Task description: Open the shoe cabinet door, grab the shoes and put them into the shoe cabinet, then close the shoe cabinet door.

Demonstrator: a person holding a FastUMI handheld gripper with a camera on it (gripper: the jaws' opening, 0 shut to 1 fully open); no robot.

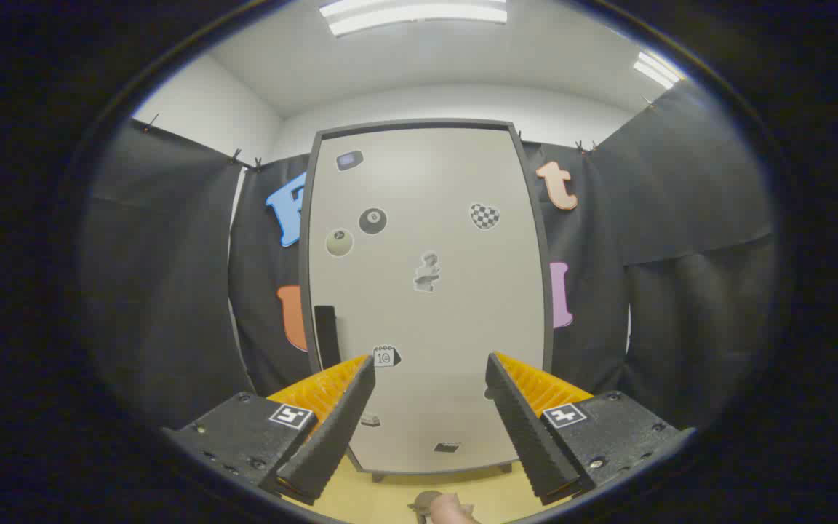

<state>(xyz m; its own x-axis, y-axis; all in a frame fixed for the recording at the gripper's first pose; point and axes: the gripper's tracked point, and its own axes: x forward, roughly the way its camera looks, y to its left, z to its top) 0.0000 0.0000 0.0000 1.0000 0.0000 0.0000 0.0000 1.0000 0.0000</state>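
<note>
The shoe cabinet stands straight ahead, a tall pale door in a dark frame, with several stickers on it. The door is shut. A black handle runs vertically along its left edge, just above the left finger's tip. My gripper is open, its fingers spread wide and empty, pointing at the lower half of the door at some distance. Down between the fingers, on the yellow floor, a small brownish thing shows beside a person's fingertip; I cannot tell what it is.
Black cloth walls close in on both sides of the cabinet and behind it. The cabinet rests on short feet on the yellow floor. White ceiling with strip lights above.
</note>
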